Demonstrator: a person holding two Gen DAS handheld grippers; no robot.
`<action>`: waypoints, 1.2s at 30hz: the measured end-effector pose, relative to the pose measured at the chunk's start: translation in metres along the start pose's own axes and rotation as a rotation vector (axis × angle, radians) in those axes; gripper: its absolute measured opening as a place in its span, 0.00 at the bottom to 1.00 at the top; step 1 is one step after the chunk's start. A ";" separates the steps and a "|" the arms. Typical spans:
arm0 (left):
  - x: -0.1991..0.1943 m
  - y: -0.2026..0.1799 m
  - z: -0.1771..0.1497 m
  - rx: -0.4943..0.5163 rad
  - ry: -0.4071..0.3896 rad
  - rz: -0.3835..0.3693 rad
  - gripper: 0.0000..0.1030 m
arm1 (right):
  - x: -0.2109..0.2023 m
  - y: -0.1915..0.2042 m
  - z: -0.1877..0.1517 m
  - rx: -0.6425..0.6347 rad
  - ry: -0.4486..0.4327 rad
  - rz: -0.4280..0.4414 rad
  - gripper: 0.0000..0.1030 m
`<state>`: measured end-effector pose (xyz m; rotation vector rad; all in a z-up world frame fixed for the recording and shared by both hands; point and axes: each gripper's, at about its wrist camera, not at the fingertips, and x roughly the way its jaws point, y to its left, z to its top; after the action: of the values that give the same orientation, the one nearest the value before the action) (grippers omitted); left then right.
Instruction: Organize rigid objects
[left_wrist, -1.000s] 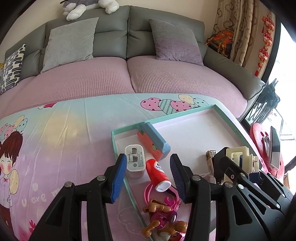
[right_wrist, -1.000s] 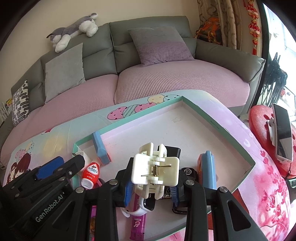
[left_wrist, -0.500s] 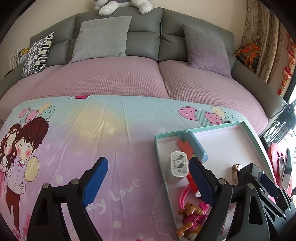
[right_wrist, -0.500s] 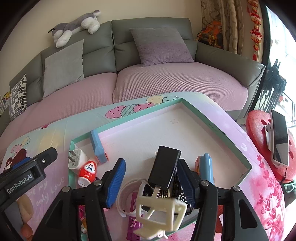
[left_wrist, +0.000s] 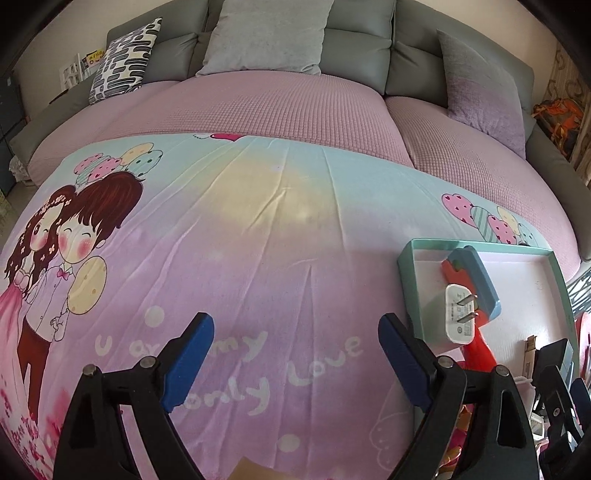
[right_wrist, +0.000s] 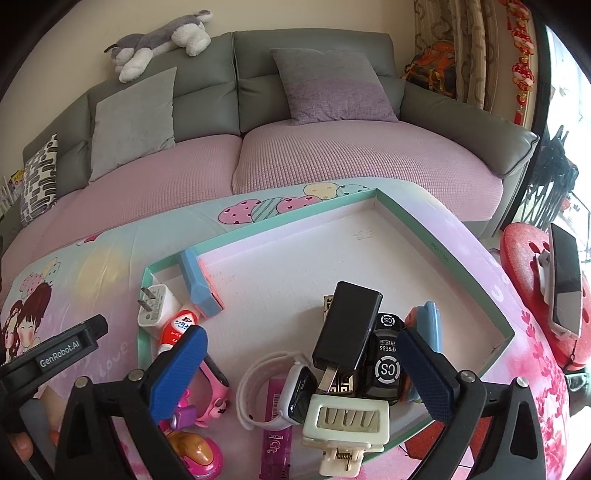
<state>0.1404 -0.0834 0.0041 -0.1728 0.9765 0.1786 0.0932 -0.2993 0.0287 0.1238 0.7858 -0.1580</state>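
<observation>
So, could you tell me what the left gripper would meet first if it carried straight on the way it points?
Most likely only the printed cloth. The left gripper stands open over bare fabric, nothing between its fingers; the tray lies off to its right. Depth is hard to judge.

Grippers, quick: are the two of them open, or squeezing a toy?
Left gripper: open, jaws just widened, nothing between them.
Right gripper: open, jaws just widened, white clip let go.

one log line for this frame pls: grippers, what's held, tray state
left gripper: open, empty, over printed cloth | right gripper: jaws just opened, white clip released, lies at tray near edge | tray: several items inside
</observation>
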 end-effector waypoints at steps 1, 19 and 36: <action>0.000 0.002 0.000 -0.006 -0.002 0.003 1.00 | 0.001 0.000 0.000 0.003 0.001 0.002 1.00; -0.016 0.016 -0.019 0.005 0.020 -0.011 1.00 | -0.007 0.019 -0.007 -0.055 0.055 0.013 1.00; -0.038 0.042 -0.052 0.020 0.053 0.072 1.00 | -0.024 0.034 -0.028 -0.096 0.088 0.041 1.00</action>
<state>0.0683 -0.0569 0.0048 -0.1243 1.0374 0.2310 0.0630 -0.2592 0.0282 0.0567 0.8765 -0.0762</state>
